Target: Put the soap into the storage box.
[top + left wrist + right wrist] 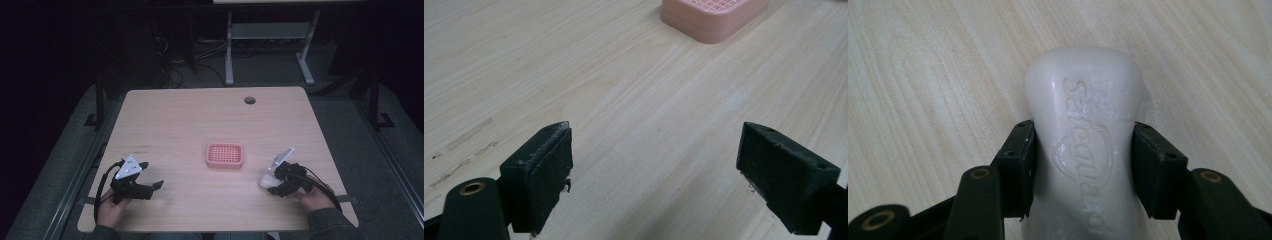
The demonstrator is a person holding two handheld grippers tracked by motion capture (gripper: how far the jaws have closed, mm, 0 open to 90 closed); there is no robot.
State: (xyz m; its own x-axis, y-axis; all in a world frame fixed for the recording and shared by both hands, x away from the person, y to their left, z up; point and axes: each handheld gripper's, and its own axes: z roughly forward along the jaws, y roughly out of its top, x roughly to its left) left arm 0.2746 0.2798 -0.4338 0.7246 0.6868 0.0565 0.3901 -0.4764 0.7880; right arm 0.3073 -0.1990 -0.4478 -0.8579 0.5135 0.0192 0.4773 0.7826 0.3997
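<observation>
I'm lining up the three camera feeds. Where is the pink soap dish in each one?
High view: pink soap dish at table centre, between the two grippers.
Left gripper view: its corner at the top edge, right of centre.
Right gripper view: I can't find it.
Shared landmark: the pale wooden tabletop.

Both grippers are black: the left gripper [150, 186] and the right gripper [274, 184] each carry a grey three-cornered plate on top and a black cable that loops toward the near edge. The jaws are blocky, with flat pads [555, 172], small screw holes, and brass-coloured rivets at the joints. The right hand [314, 198] comes out of a dark grey sleeve [330, 225].
</observation>
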